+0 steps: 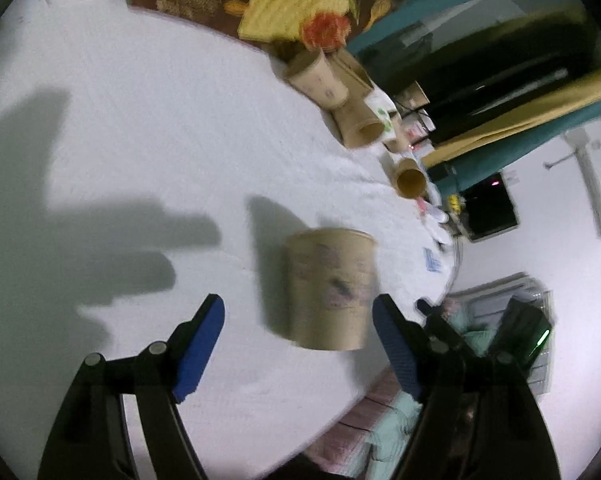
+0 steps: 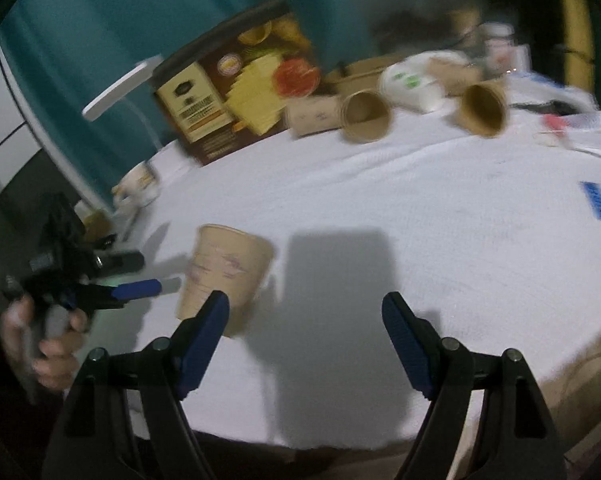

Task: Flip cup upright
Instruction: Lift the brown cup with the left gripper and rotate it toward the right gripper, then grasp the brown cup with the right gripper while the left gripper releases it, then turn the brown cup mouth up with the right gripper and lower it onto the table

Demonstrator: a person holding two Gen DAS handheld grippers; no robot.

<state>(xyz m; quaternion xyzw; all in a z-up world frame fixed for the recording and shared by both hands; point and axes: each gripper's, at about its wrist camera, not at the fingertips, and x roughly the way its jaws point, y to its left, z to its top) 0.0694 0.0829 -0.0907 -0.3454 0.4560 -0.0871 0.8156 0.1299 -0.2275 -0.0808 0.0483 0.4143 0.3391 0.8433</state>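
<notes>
Blur softens both wrist views as your two black grippers with blue finger pads hang over the round table draped in white textured cloth (image 1: 140, 140), where the tan paper cup with faint printed markings (image 1: 330, 288) stands with its closed base on top and its wider mouth against the cloth. Your left gripper (image 1: 298, 322) has its fingers spread wide, the cup just ahead of them and between their lines, touching neither pad. Your right gripper (image 2: 306, 320) is likewise spread, holding nothing; in its view the cup (image 2: 226, 276) sits to the left, partly behind the left finger pad (image 2: 202, 344), and your other tool's blue tip (image 2: 140, 289) reaches in beside the cup from the left, the bare hand (image 2: 40, 332) gripping its handle. Beyond the cup, at the table's far edge, several brown paper cups lie on their sides (image 2: 364, 118), mouths facing you, next to a brown printed carton showing yellow wafers (image 2: 236, 88) and a white paper cup with green marks (image 2: 410, 84). A teal curtain (image 2: 100, 20) hangs behind the carton.
</notes>
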